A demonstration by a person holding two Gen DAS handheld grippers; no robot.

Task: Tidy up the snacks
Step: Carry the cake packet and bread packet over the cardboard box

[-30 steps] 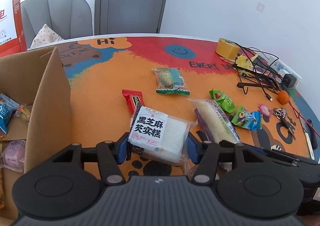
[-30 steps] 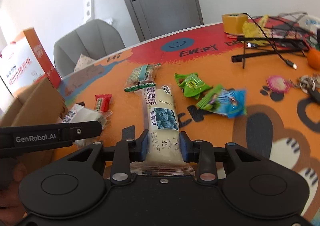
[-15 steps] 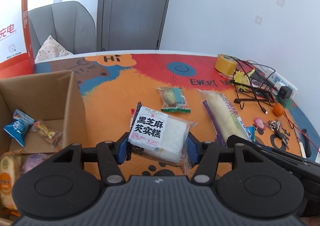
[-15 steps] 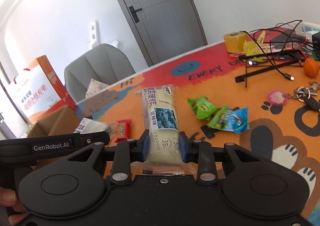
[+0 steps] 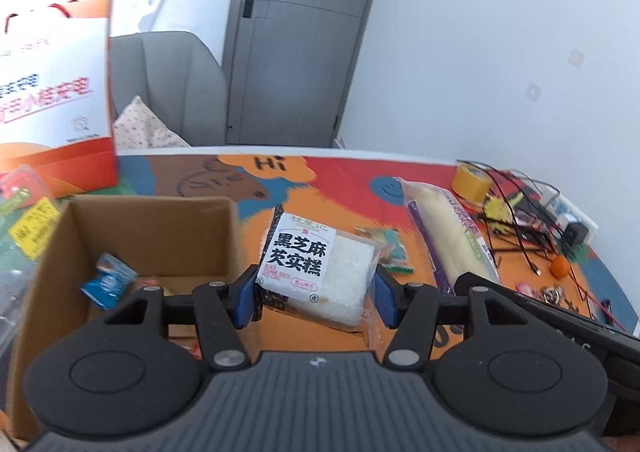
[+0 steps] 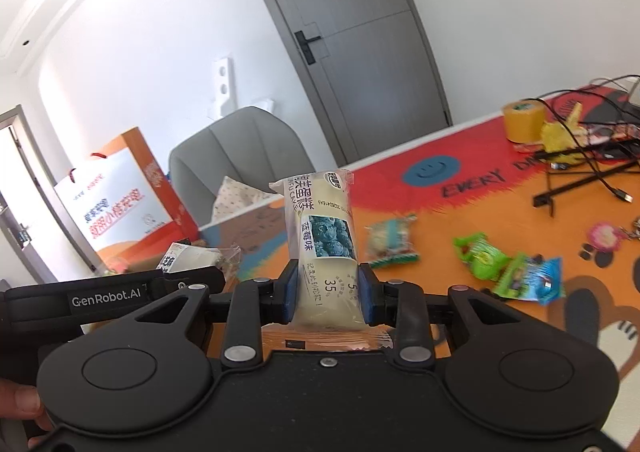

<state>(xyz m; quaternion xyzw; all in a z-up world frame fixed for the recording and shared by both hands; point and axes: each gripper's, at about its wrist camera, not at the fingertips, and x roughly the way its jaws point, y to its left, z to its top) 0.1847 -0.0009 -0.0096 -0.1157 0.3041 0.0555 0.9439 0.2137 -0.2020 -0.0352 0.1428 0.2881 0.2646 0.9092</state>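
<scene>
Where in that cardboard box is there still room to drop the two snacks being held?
The cardboard box shows bare floor along its back wall, right of the blue packet. Nearer the camera it looks crowded, though the left gripper hides much. On the mat, bare orange lies between the pale packet and the green packets.

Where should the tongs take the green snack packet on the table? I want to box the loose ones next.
Judging by its pose, grip the green snack packet across its puffed middle, coming from above. It lies flat on the orange mat, so only the top is free. Its lower right end touches the blue packet, so close across the narrow width, clear of that end.
</scene>
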